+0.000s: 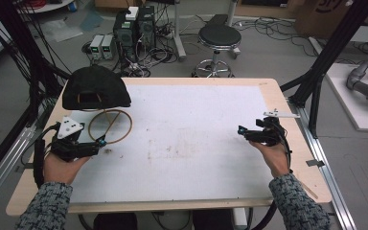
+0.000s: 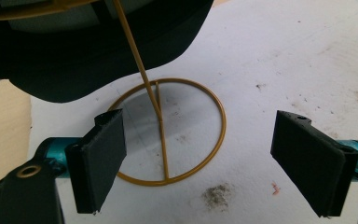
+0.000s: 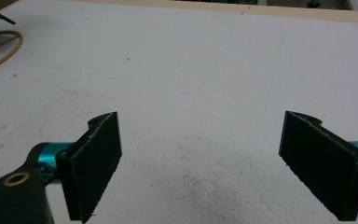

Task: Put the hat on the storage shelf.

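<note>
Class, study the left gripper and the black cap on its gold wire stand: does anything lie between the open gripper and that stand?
Nothing visible does. The left gripper is open, facing the gold wire stand across bare white table surface. The black cap sits on top of the stand, overhanging its ring base, not blocking the approach.

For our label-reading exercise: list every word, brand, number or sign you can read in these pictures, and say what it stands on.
None can be read.
Brown cardboard box at the far right corner: dark printed mark, cut off by the picture's edge and too blurred to read.
Black fabric cap on the gold wire stand: no lettering visible.
</note>
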Demonstrator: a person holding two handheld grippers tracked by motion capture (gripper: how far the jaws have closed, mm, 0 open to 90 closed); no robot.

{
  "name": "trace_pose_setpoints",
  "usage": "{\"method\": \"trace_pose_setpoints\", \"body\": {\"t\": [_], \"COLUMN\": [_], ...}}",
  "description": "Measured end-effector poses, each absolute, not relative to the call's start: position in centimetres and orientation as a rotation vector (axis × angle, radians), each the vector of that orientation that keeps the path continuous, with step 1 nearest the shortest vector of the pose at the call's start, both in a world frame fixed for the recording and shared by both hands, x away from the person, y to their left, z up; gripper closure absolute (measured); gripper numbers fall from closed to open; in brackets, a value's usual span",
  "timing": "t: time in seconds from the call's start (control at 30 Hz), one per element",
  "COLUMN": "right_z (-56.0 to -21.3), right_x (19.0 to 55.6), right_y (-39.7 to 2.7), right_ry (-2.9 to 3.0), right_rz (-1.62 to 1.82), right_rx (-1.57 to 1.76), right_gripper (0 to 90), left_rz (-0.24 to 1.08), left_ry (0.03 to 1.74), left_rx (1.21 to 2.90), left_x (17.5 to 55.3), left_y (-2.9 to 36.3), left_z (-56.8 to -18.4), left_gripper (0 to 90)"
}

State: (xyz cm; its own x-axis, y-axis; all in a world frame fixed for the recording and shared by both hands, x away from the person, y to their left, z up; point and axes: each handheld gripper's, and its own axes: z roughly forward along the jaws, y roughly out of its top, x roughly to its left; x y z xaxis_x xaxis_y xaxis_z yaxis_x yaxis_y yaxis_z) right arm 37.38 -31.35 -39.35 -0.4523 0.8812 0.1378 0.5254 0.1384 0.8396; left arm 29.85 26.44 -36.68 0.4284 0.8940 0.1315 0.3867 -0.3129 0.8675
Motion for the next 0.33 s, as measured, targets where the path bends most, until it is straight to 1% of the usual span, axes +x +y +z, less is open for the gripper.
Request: {"method": "trace_pose_setpoints", "body": {"t": [0.33], "right_z": [-39.23], "right_x": [37.04], "right_y": [-30.87], "right_ry": [2.045], "right_rz": [1.229], "right_rx": [1.312], "right_gripper": [12.8], "left_rz": [0.801], "left_ry": [1.101], "left_rx": [1.891], "left_x": [29.66], "left_y": [26.74], "left_z": [-37.22], "left_gripper": [18.4]}}
